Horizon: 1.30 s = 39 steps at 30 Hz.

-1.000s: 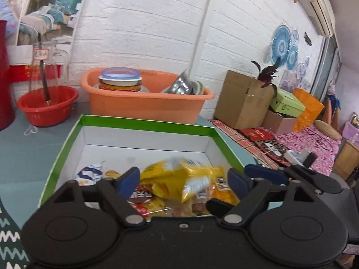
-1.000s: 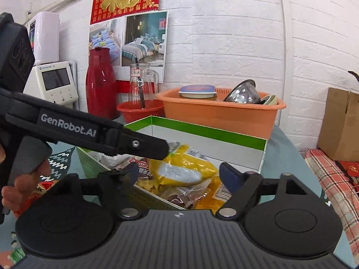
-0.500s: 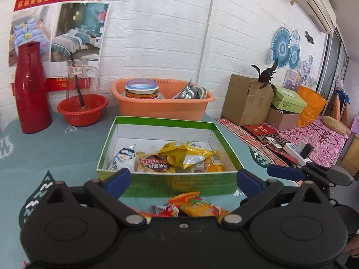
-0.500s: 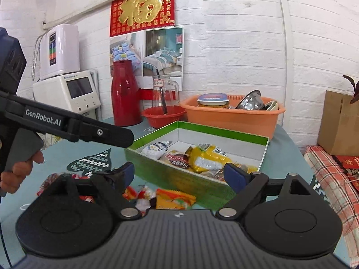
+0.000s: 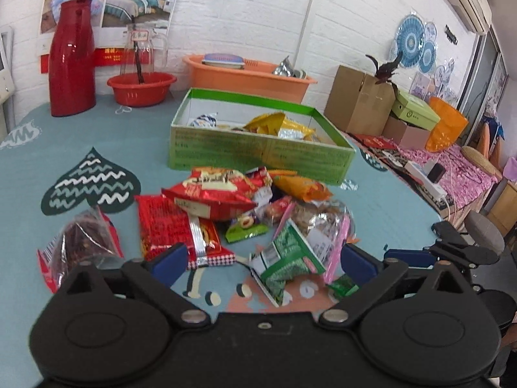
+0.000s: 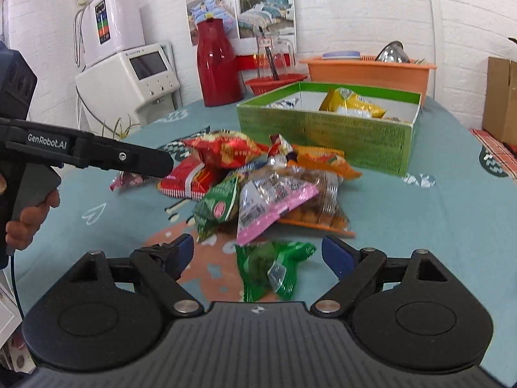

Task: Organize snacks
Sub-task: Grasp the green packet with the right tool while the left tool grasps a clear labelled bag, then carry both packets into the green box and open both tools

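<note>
1. Snack packets lie heaped on the teal surface (image 5: pixel 135 148) just in front of the green box (image 5: pixel 258 152); more packets, a yellow bag (image 6: pixel 350 103) among them, sit inside the box.
2. Left wrist view: the left gripper (image 5: pixel 263 258) hangs released, jaws spread wide and empty, over the near edge of the heap. A green patterned packet (image 5: pixel 284 265) lies between its fingers. A dark red packet (image 5: pixel 80 242) sits apart at the far left, and a flat red packet (image 5: pixel 168 226) lies beside it. Only this view shows the cardboard boxes (image 5: pixel 358 100) and the pink-covered side table to the right.
3. Right wrist view: the right gripper (image 6: pixel 258 255) is likewise spread open and holds nothing; a bright green packet (image 6: pixel 271 268) lies between its fingers. A pink-edged clear bag (image 6: pixel 274 200) rests on the heap. Only this view shows the white appliance (image 6: pixel 129 77) and the person's hand (image 6: pixel 29 216) on the other gripper's handle.
4. Both views show the red jug (image 6: pixel 219 64) and orange basin (image 5: pixel 248 77) behind the box.
</note>
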### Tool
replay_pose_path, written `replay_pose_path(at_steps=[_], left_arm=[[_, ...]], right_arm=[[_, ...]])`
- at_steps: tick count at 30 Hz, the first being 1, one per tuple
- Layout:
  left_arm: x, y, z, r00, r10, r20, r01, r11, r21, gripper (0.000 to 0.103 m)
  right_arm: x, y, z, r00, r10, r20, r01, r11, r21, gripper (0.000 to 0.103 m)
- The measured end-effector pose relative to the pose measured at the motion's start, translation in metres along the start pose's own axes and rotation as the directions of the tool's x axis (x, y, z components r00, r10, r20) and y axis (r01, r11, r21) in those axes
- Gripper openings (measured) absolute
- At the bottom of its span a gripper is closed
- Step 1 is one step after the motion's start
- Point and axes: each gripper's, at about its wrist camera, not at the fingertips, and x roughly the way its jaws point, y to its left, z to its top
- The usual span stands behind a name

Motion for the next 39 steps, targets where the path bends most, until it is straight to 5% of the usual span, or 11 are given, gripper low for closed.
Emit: replay_pose_path(at_steps=[4,13,22,30,31,33,39], left_arm=[[0.019,-0.007,-0.011,1.000,0.007,-0.030,-0.005,0.998,0.060,0.103],[0.049,-0.016,-0.008,0.995,-0.058,-0.077,0.065,0.994,0.083,0.103],[0.060,-0.036,0.022,0.994,-0.102,-0.033,0.105,0.988,0.117,0.103],[0.097,-0.048,0.022,0.986,-0.103,-0.134,0.125,0.978,0.169,0.103],[0.100,-0.046,0.020,0.985,-0.098,-0.145,0.121,0.979,0.164,0.096],[0.102,-0.040,0.017,0.981,-0.111,-0.159,0.133,0.981,0.137,0.092],[0.090,-0.033,0.016,0.977,-0.129,-0.170,0.151,0.981,0.123,0.073]], right_arm=[[0.004,0.003,-0.009,0.998,-0.058,-0.024,0.059,0.998,0.008,0.103],[0.016,0.002,-0.011,0.998,-0.041,-0.055,0.043,0.998,0.037,0.103],[0.018,-0.003,-0.008,0.998,-0.051,-0.046,0.053,0.998,0.041,0.103],[0.016,-0.006,-0.010,0.998,-0.048,-0.032,0.050,0.998,0.044,0.103],[0.016,-0.006,-0.010,0.998,-0.052,-0.030,0.053,0.998,0.041,0.098],[0.014,-0.007,-0.010,0.998,-0.059,-0.029,0.060,0.997,0.037,0.065],[0.008,-0.010,-0.010,0.998,-0.047,-0.044,0.048,0.999,0.021,0.062]])
